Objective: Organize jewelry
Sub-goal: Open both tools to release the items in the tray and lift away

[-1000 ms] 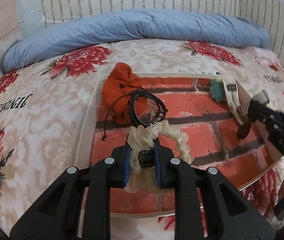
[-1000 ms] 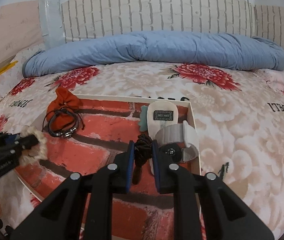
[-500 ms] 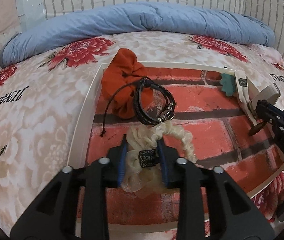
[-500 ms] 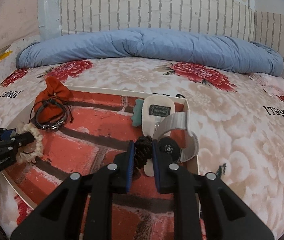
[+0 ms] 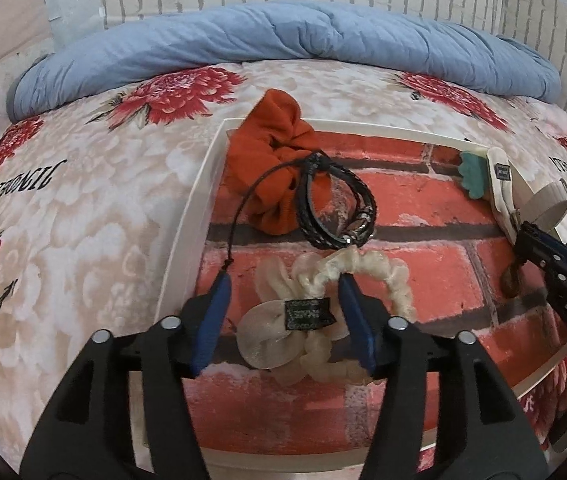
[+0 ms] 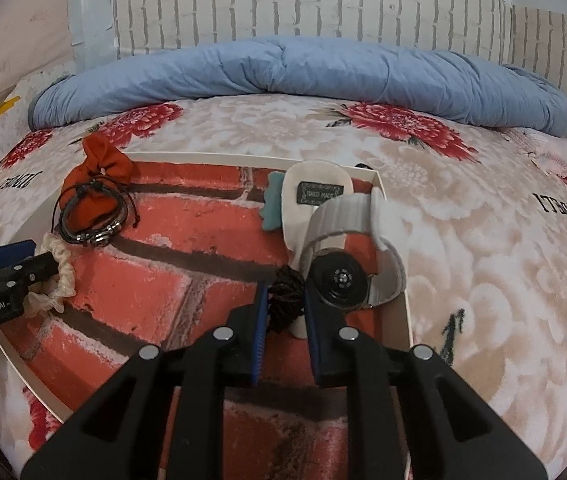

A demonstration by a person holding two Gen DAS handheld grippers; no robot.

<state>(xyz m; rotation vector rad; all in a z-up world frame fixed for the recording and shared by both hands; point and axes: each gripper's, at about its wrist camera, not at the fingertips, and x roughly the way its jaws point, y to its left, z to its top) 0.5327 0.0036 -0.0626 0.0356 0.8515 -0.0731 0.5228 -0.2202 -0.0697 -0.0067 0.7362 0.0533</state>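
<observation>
Scrunchie [image 5: 323,312] lies between our left tongs [image 5: 283,300], spread apart; our right tongs [image 6: 285,300] pinch a dark cord [image 6: 285,294].

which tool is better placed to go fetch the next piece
Left. The left tool is open, the cream scrunchie lying loose on the tray. The right tool is shut on a dark scrunchie.

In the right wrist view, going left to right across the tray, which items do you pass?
Cream scrunchie → black cord bracelets lying on the orange scrunchie → teal piece → dark braided item in the right gripper → smartwatch with its grey band.
</observation>
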